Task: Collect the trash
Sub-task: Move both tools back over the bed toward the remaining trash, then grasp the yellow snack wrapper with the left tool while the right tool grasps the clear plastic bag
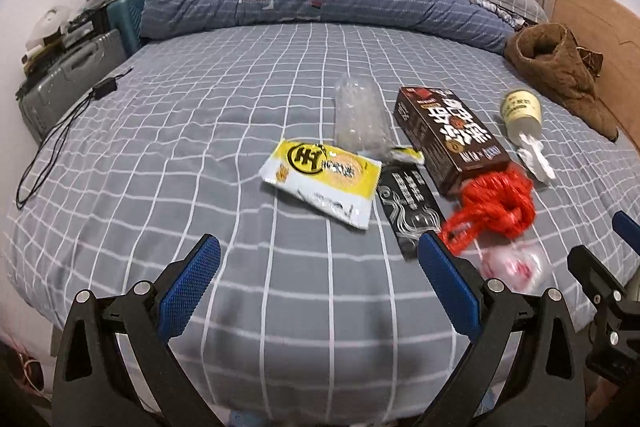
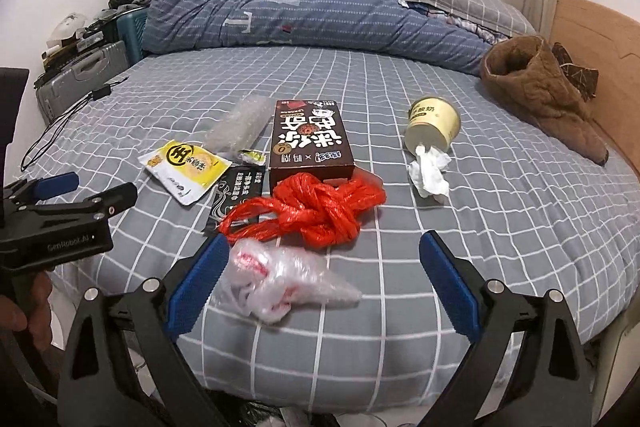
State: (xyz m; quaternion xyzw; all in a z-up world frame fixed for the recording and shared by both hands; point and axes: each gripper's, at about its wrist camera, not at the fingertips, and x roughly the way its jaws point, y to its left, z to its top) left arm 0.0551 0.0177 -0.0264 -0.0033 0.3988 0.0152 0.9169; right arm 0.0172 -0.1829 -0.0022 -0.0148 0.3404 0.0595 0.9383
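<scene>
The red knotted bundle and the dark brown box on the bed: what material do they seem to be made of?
Red knotted bundle: probably thin plastic strapping or film, glossy and crinkled, knotted. Dark brown box: likely printed cardboard, with straight edges, flat faces and a slight sheen.

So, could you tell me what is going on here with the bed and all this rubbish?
A person holds a gripper in each hand over a bed strewn with trash. The left gripper and the right gripper are both open and empty. Nothing has been picked up yet. The right one is nearest a crumpled clear plastic bag, just in front of a red knotted bag. Beyond lie a brown box, a yellow packet, a black wrapper and a tipped cup with tissue.
</scene>
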